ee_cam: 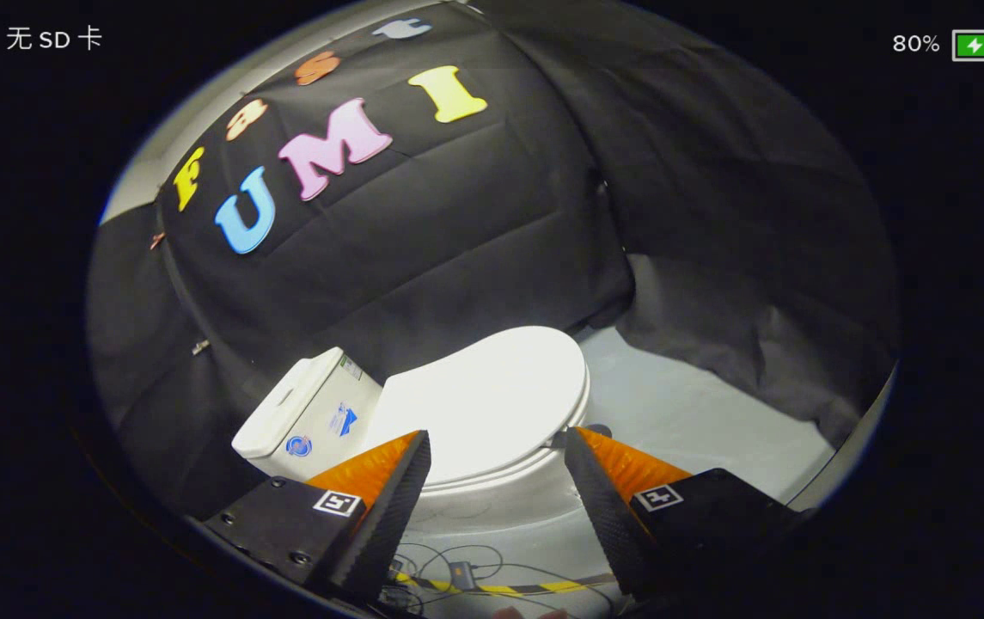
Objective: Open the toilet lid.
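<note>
Gripper view
Gripper: the hand-held gripper (pixel 496 447) hangs above the toilet with its two fingers spread wide and nothing between them but the view of the lid beyond; neither finger touches anything.
Fingers: the left finger (pixel 388 507) and its partner each carry a small square black-and-white marker on the block behind them.
Toilet lid: the white toilet lid (pixel 492 404) lies flat and closed on the seat, just ahead of the fingertips and in the gap between them, brightly lit.
Toilet: the white toilet (pixel 492 503) stands on a pale grey floor (pixel 681 413); its bowl shows under the lid, between the two fingers.
Cistern: the white cistern (pixel 307 417) sits behind the lid, beyond the left finger, with small stickers on its side.
Backdrop: black cloth (pixel 474 223) drapes the booth behind and beside the toilet.
Floor clutter: thin cables (pixel 457 572) and a strip of yellow-and-black tape (pixel 526 589) lie on the floor in front of the bowl, between the finger bases.
</note>
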{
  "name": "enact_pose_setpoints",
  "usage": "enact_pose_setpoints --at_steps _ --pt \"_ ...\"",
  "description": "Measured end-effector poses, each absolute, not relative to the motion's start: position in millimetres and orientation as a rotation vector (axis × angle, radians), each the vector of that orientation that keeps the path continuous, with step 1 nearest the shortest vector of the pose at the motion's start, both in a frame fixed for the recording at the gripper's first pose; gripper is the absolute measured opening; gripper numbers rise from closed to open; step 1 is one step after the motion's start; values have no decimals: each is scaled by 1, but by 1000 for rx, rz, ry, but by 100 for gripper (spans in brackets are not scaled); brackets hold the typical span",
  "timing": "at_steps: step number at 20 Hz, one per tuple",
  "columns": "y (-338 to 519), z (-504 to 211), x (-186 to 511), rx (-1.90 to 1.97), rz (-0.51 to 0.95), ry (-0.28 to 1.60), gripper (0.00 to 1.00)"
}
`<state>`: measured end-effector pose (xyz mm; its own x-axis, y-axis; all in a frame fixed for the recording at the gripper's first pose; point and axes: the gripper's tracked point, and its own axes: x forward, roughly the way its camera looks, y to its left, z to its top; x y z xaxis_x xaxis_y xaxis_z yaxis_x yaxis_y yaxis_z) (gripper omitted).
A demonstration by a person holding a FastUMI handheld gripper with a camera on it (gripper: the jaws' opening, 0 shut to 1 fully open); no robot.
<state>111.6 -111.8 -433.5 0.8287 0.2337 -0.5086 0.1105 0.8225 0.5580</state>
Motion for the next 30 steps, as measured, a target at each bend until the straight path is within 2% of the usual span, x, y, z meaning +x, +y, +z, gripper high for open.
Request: enact_pose_setpoints --at_steps 12,17,19,23,30 --pt "-160 -581 159 937 12 883 99" --pt "-143 -593 180 1092 72 909 92" --pt "-139 -596 187 1146 78 920 69" --pt "-133 -598 195 1165 86 904 10" --pt "-133 -558 192 926 -27 871 10"
